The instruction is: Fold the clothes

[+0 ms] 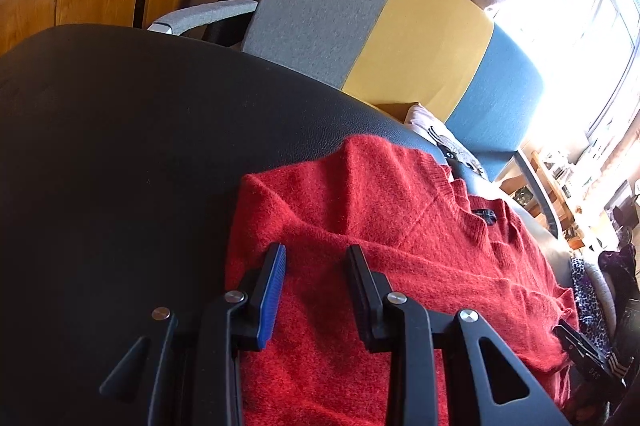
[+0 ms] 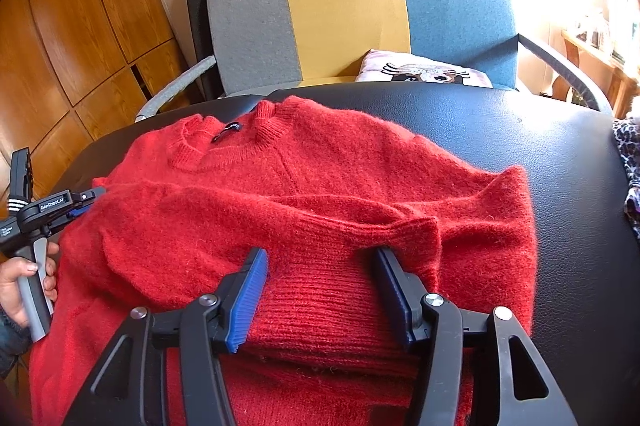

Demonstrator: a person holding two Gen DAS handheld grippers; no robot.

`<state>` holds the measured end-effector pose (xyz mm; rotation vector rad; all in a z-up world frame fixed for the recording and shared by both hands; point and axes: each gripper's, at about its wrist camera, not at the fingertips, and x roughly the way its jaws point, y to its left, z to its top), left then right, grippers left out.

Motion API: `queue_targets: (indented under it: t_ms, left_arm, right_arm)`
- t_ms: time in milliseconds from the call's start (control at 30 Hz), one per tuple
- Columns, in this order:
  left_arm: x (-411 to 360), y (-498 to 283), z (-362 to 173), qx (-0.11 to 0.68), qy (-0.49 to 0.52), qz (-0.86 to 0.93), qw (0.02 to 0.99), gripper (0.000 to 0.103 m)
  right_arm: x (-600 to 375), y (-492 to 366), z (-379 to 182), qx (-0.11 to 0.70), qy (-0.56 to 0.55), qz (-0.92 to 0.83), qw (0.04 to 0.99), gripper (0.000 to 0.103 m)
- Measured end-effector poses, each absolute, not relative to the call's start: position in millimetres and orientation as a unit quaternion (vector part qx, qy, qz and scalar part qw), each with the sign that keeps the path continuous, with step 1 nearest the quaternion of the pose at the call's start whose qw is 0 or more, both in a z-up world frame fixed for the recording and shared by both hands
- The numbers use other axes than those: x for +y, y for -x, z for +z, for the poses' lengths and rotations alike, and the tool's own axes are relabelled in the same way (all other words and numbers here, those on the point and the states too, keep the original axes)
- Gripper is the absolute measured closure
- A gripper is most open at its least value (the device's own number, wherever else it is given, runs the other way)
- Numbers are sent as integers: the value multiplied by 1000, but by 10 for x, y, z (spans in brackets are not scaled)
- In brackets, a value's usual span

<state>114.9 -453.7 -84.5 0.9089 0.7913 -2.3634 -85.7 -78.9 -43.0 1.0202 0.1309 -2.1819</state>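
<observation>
Red sweater [image 2: 304,194] lay spread on black table [image 2: 560,154], sleeves across. Both grippers released: left gripper [image 1: 316,266] over its side edge, right gripper [image 2: 320,266] over ribbed cuff [image 2: 320,290]. Soft, fuzzy, floppy knit; I'd grab hem corners.

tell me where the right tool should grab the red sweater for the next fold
Probably the ribbed hem of the red sweater, the thick near edge lying between the right tool's open fingers. Come in low from the near side, along the black surface, since both sleeves are already folded across the body.
</observation>
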Motion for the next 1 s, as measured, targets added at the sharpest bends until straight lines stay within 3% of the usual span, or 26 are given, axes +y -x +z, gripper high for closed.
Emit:
queue_targets:
  t_ms: [167,267,467,533,700,1000]
  left_arm:
    - [-4467,-1050,-739,275,-357,-856,252,72]
    - [-4466,-1074,-526,303,-338,-860,235,71]
    - [-4263,-590,-154,349,-316,-880,61,65]
    - [-4152,-286,-134,351,-326,-878,4,59]
    - [-3814,547,-298,315,-400,-857,-76,57]
    - [-3819,1346,-627,324,-448,-827,-105,57]
  right_arm:
    - [-787,859,-418,47,-398,-841,364,41]
    - [-742,892,-411,23,-403,-828,389,30]
    - [-752,888,-421,9,-402,-815,417,14]
    - [-795,863,-420,21,-400,-815,418,10]
    - [-820,851,-428,29,-399,-813,424,4]
    - [-765,906,-435,-12,-400,-800,448,0]
